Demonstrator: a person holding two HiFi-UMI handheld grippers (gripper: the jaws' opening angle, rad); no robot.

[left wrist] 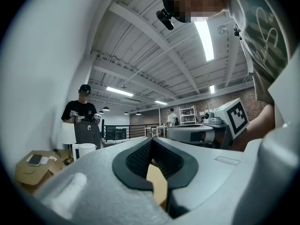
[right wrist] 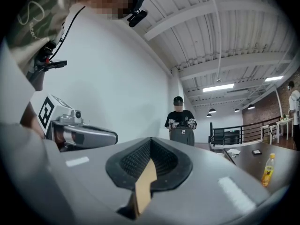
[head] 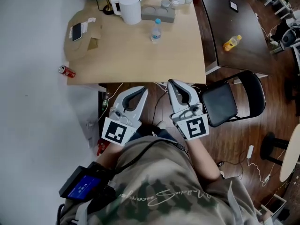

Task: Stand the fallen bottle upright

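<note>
The clear water bottle (head: 156,30) stands upright on the light wooden table (head: 140,55), toward its far side, near a white jug (head: 129,7). A yellow drink bottle (head: 232,42) also reads as upright, on the dark table (head: 243,13) to the right of the wooden table. A red can (head: 66,71) lies on its side at the wooden table's near left corner. Off its near edge, the left gripper (head: 142,89) and right gripper (head: 171,83) are held side by side, each with jaws clenched together on nothing.
</note>
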